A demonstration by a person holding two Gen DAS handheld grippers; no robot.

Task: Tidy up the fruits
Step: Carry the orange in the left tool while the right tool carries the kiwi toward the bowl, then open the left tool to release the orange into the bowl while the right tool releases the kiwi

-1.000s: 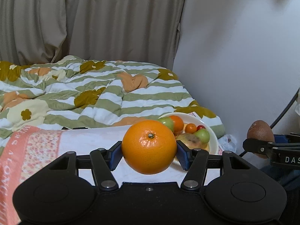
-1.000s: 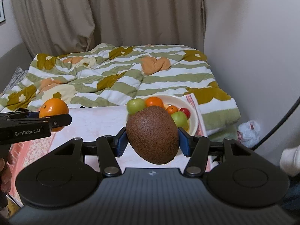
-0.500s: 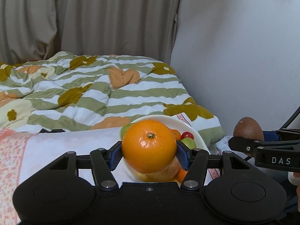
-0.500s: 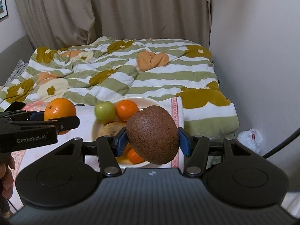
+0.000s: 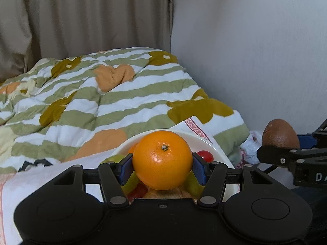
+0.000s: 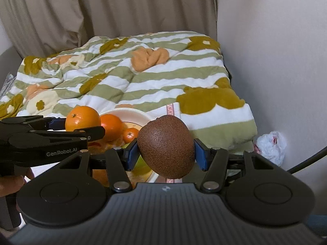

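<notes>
My left gripper [image 5: 162, 166] is shut on a large orange [image 5: 162, 159] and holds it just above the white bowl [image 5: 219, 153]. The orange also shows in the right wrist view [image 6: 82, 118]. My right gripper [image 6: 165, 154] is shut on a brown kiwi [image 6: 166, 146], held over the bowl's right side [image 6: 134, 114]. The kiwi shows at the right in the left wrist view [image 5: 280, 133]. The bowl holds several fruits: a tangerine [image 6: 111, 126], a small orange fruit [image 6: 130, 134], a red tomato [image 5: 205, 155] and green fruits, partly hidden.
The bowl stands on a white cloth [image 5: 40, 175] with a pink edge at the foot of a bed with a striped flowered quilt [image 5: 102, 106]. A wall [image 5: 255, 51] is on the right, curtains behind. A white plastic bag [image 6: 269, 145] lies on the floor.
Both grippers have moved forward and lower over the bowl with their fruits still held. The bowl now sits right under the orange and the kiwi.
</notes>
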